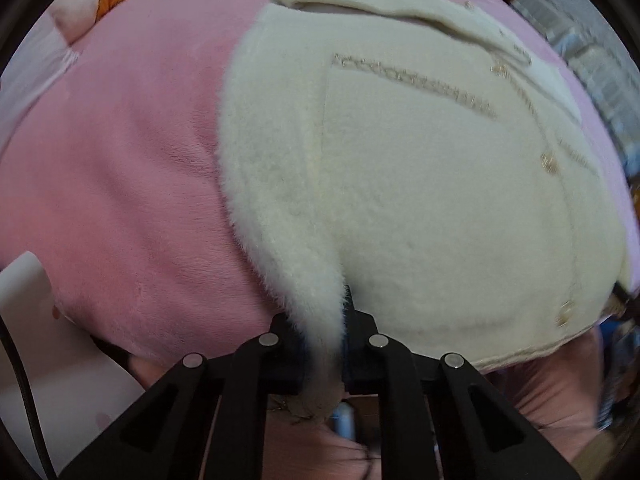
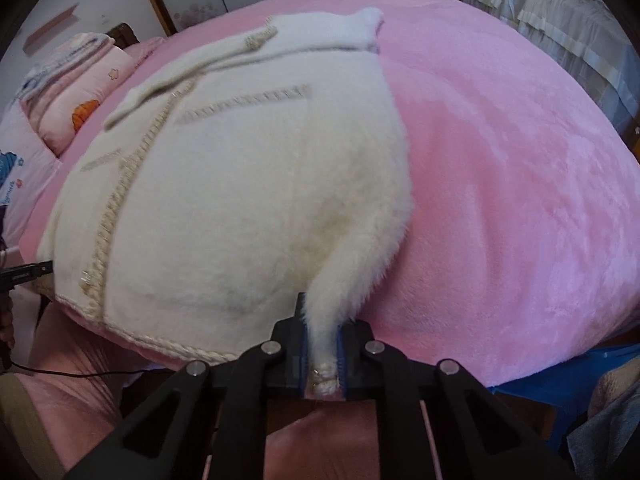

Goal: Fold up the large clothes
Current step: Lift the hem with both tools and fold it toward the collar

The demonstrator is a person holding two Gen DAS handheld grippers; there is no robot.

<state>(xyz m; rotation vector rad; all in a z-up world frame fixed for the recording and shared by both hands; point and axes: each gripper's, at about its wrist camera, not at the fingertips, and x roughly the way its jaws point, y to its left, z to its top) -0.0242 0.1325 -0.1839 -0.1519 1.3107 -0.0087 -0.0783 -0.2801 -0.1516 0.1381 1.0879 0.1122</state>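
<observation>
Cream fleece is filling both views: a fuzzy jacket (image 2: 224, 184) is lying flat on a pink bed (image 2: 500, 168), front side up, with braided trim running down its opening and stitched pocket bands across the chest. Its hem is sitting at the near edge of the bed, right in front of the person, and its collar and a folded sleeve are lying at the far end. So the long axis is running straight away from both tongs, hem near, neck far.

The left tongs (image 1: 324, 360) are pinching one hem corner, the fabric drawn into a narrow tail between pads pressed close together. The right tongs (image 2: 322, 354) are pinching the opposite hem corner, where a knot of braid is showing between the blue pads. Each hand is therefore holding its own side of the bottom edge, neither nearer the garment than the other, and the far end is lying free, well apart from both.

Judging by this hold, the coming move is probably carrying the hem up and away toward the collar, folding the jacket across its length. That is depending on both corners travelling together along that axis.
</observation>
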